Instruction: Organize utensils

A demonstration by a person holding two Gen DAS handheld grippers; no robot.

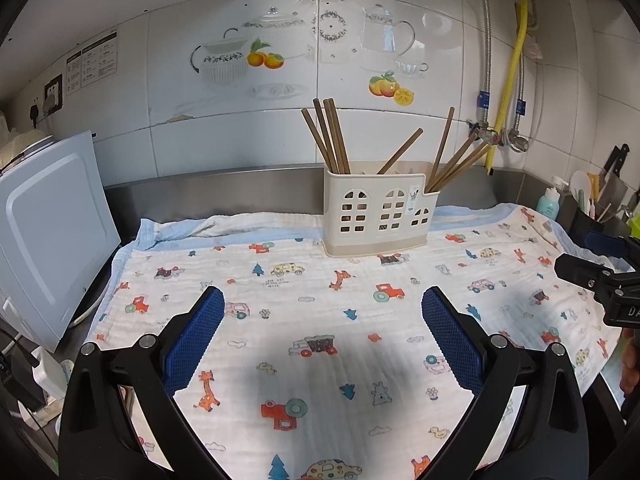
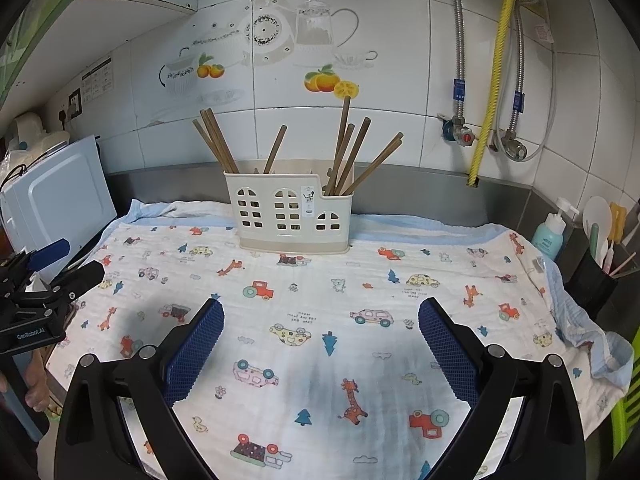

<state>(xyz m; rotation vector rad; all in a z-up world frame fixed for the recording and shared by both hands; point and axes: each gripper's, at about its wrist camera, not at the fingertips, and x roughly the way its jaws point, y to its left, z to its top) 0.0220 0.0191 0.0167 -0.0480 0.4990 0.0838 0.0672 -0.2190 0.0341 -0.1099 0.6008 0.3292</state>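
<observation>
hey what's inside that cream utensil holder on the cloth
Brown chopsticks stand in the cream holder: a bunch at its left end, one near the middle, several at the right. Their lower ends are mostly hidden by its walls.

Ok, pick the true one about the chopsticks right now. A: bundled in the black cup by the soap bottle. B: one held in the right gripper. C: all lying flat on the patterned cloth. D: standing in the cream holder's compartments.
D: the brown chopsticks stand leaning in the cream holder; both the right gripper and the left gripper are open and hold nothing.
</observation>
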